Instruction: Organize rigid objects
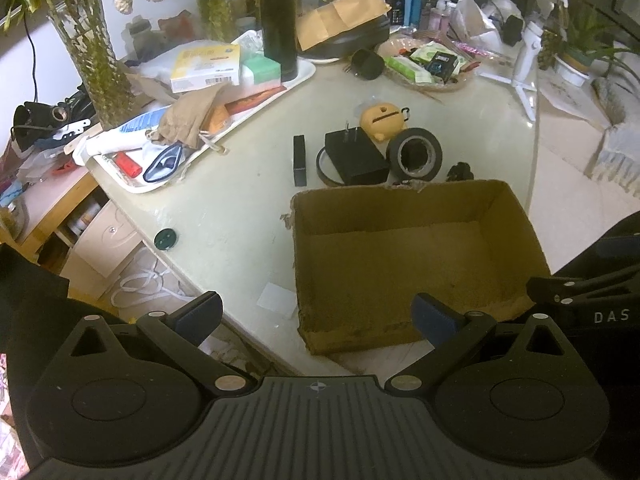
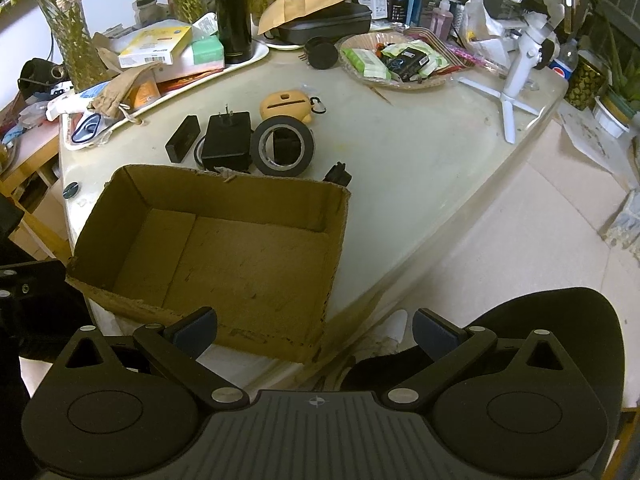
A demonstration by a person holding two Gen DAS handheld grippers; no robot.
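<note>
An empty open cardboard box sits at the near edge of the pale table. Behind it lie a small black block, a black plug adapter, a black tape roll, a yellow earbud case and a small black clip. My left gripper is open and empty, near the box's front left corner. My right gripper is open and empty, at the box's front right corner.
A white tray with a black bottle, boxes and a pouch stands at the back left. A wicker plate of packets, a white tripod, vases and clutter line the back. A green disc lies near the left edge.
</note>
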